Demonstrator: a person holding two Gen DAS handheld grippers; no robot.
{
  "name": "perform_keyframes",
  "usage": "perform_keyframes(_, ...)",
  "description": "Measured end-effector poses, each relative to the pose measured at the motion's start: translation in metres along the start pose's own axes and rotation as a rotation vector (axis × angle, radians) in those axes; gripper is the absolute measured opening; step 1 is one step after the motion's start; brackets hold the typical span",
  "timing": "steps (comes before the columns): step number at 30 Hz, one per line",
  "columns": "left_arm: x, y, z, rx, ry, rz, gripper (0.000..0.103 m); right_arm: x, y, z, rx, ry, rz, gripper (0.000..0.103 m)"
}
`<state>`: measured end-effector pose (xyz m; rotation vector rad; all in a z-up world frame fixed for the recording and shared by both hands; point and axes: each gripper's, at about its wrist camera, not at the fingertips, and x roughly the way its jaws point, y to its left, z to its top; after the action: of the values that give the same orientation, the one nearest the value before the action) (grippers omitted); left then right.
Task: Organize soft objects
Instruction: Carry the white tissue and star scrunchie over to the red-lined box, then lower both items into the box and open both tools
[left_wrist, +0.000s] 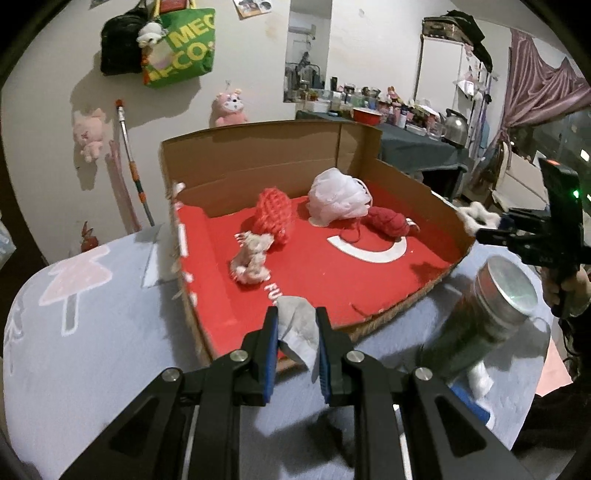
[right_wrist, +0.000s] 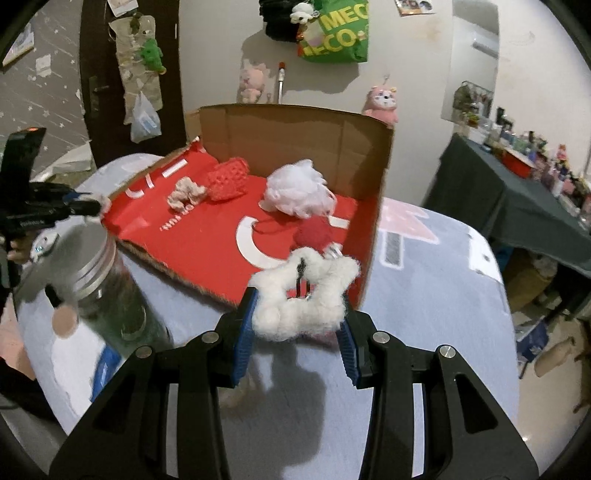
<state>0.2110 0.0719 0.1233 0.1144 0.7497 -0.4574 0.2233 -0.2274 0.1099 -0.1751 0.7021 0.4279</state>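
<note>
Red-lined brown box, white mesh pouf, grey cloth, white fluffy star

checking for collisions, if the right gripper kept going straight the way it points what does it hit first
Probably the near corner of the cardboard box. The right gripper, shut on the white fluffy star, points at that corner, with the dark red ball just past the wall. Its height over the wall is unclear.

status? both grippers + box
Left gripper shut on grey cloth. Right gripper shut on white fluffy star. Both near cardboard box. Glass jar stands between them.
</note>
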Motion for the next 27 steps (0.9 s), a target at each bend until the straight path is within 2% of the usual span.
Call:
perform_keyframes(7, 0.03, -0.007, 0.037, 0.023, 0.056, -0.035, 0.019, 0.043, 0.005, 0.036, -0.008, 0.073, 0.115, 0.038)
perform_keyframes(10, 0.045, -0.011, 0.05, 0.039, 0.086, -0.067, 0.019, 0.065, 0.01, 0.049, -0.019, 0.112, 0.14, 0.038)
perform_keyframes(16, 0.089, -0.019, 0.073, 0.071, 0.175, -0.076, 0.019, 0.109, 0.016, 0.077, -0.013, 0.212, 0.199, 0.038)
perform_keyframes(27, 0.143, -0.025, 0.085, 0.12, 0.272, -0.031, 0.019, 0.162, 0.019, 0.091, -0.024, 0.346, 0.215, 0.038)
